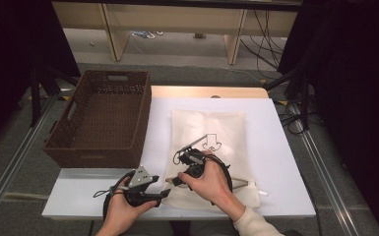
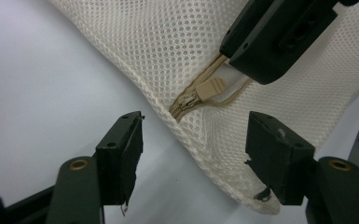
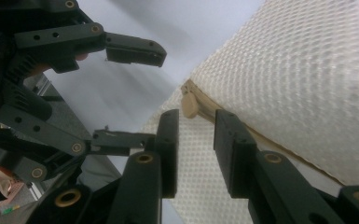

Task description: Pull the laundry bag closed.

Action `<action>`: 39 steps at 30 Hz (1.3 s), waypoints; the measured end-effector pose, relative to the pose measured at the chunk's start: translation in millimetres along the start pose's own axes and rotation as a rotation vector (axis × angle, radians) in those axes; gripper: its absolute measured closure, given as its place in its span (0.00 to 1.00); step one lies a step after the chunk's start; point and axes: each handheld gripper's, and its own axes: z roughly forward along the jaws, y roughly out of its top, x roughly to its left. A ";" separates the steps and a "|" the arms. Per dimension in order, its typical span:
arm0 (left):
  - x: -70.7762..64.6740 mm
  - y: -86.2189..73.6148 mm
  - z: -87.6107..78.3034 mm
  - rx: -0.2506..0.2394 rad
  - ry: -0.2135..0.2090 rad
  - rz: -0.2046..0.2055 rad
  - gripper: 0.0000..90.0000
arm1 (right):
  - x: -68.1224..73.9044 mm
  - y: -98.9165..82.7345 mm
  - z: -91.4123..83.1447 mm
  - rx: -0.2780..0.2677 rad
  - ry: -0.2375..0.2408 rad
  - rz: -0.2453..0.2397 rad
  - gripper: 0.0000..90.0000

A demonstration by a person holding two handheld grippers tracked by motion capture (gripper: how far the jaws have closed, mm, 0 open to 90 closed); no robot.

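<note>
cream mesh zip bag [image 2: 177,56]: corner at white table's [image 1: 275,147] near edge | beige zip pull [image 2: 210,88] just beyond left gripper [image 2: 196,154], jaws apart astride corner | right gripper [image 3: 196,154], jaws apart, near pull | brown wicker basket [image 1: 103,118] left of bag

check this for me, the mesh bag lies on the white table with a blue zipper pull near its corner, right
Not quite. The zipper pull is beige, matching the zipper tape, as the left gripper view shows. The rest holds: the mesh bag lies on the white table, pull near its corner.

Mesh bag [image 1: 209,147]: near end hidden under right hand [image 1: 211,184] in high view; zipper pull [image 2: 210,88] too small there. Right tool [image 2: 279,37] cut off by top edge, left gripper view.
</note>
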 end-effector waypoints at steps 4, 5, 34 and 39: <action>0.5 0.1 2.7 0.015 -0.047 -0.017 0.42 | 0.9 1.5 3.9 -0.004 0.001 0.017 0.81; 0.3 -0.2 3.5 0.011 -0.037 -0.016 0.42 | -0.1 2.2 4.9 -0.004 -0.002 0.008 0.81; 3.8 -1.2 7.4 0.026 -0.022 -0.009 0.50 | 4.9 16.9 28.0 0.028 0.006 0.020 0.92; 5.9 -1.3 9.1 0.028 -0.018 -0.024 0.51 | 4.1 17.4 28.3 0.035 0.013 0.034 0.96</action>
